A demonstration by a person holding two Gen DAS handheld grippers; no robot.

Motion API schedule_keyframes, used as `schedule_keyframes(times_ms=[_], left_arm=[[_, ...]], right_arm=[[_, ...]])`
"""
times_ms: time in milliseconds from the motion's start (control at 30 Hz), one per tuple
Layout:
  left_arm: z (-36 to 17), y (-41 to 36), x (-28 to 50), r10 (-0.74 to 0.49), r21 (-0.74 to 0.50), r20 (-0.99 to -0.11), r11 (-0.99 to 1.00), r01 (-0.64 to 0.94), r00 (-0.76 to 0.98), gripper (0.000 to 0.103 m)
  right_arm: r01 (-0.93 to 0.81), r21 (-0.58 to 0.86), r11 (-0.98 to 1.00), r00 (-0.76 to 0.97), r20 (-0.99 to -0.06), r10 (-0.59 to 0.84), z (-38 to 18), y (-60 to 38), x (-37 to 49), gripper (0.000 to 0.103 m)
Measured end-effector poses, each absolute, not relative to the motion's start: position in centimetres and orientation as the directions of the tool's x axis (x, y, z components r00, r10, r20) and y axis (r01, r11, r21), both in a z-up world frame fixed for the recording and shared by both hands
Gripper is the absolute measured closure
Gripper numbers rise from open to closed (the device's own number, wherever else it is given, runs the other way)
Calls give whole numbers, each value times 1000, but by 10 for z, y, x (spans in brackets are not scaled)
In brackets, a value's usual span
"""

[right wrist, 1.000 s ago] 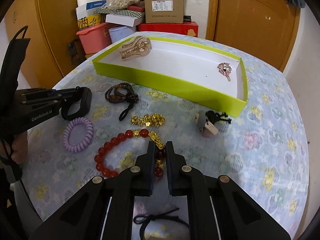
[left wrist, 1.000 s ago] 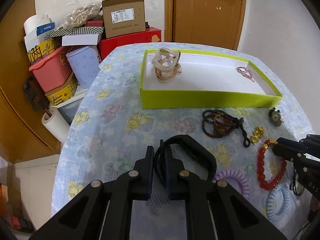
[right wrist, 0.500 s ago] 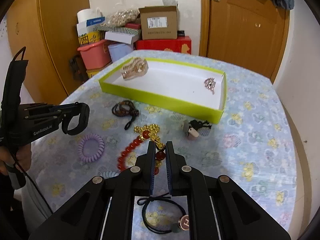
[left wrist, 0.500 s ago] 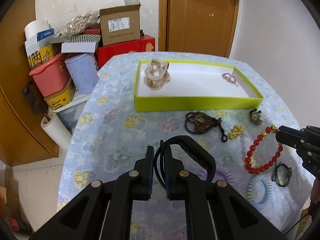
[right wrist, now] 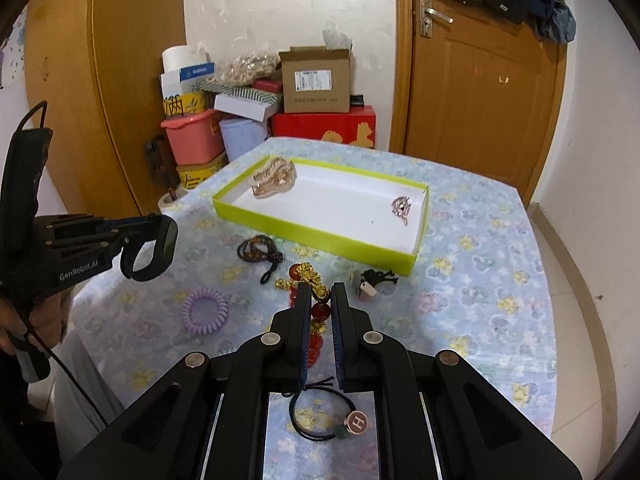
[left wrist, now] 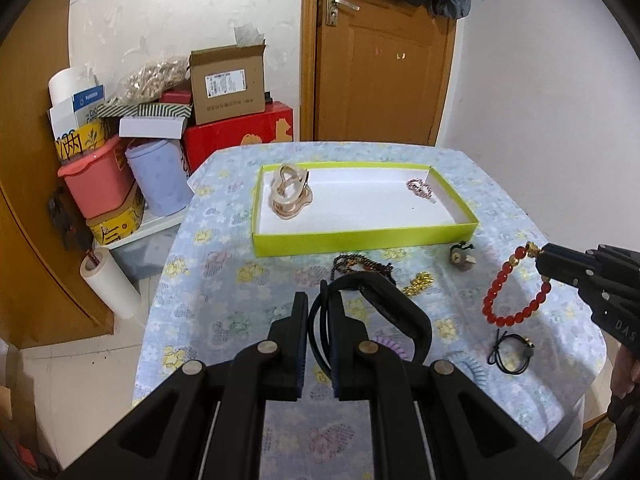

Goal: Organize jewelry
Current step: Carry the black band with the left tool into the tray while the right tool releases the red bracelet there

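My left gripper (left wrist: 318, 300) is shut on a black bangle (left wrist: 384, 312) and holds it above the near side of the table; it also shows in the right wrist view (right wrist: 156, 240). My right gripper (right wrist: 320, 296) is shut on a red bead bracelet (left wrist: 508, 292) with gold charms, which hangs in the air; the gripper also shows in the left wrist view (left wrist: 538, 254). The lime green tray (left wrist: 360, 236) holds a beige hair claw (left wrist: 290, 196) and a pink brooch (left wrist: 420, 190).
On the floral cloth lie a dark bead necklace (right wrist: 258, 250), a gold chain (left wrist: 418, 280), a purple coil hair tie (right wrist: 204, 310), a black hair tie with an H charm (right wrist: 332, 420) and a small black-bowed clip (right wrist: 372, 282). Boxes and tubs (left wrist: 160, 128) are stacked beyond the table.
Both grippers have risen and drawn back from the table. The red bracelet has come off the cloth and now hangs from my right gripper. The bangle stays in my left.
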State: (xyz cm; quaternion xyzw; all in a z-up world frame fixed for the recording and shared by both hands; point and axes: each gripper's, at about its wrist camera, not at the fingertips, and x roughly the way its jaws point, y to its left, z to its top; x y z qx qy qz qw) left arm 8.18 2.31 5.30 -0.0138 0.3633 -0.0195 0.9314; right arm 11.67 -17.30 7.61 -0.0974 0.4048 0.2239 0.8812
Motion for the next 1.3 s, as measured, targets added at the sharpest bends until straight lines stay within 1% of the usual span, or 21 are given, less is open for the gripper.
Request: schedule_keyframes(times_ms=[333, 700, 933, 1300], left_arm=[[68, 20, 73, -46, -28, -659, 999, 38, 750, 93], [94, 16, 100, -39, 14, -643, 998, 62, 765, 93], [100, 18, 125, -35, 24, -636, 998, 65, 771, 93], [81, 24, 180, -24, 22, -668, 998, 52, 744, 93]], right_arm=[[-494, -4, 869, 600, -726, 337, 100, -172, 115, 93], [-500, -36, 866, 630, -701, 335, 122, -168, 138, 93], [-492, -38, 870, 628, -708, 324, 118, -167, 161, 93], [-480, -32, 877, 615, -725, 310, 100, -163, 209, 93]])
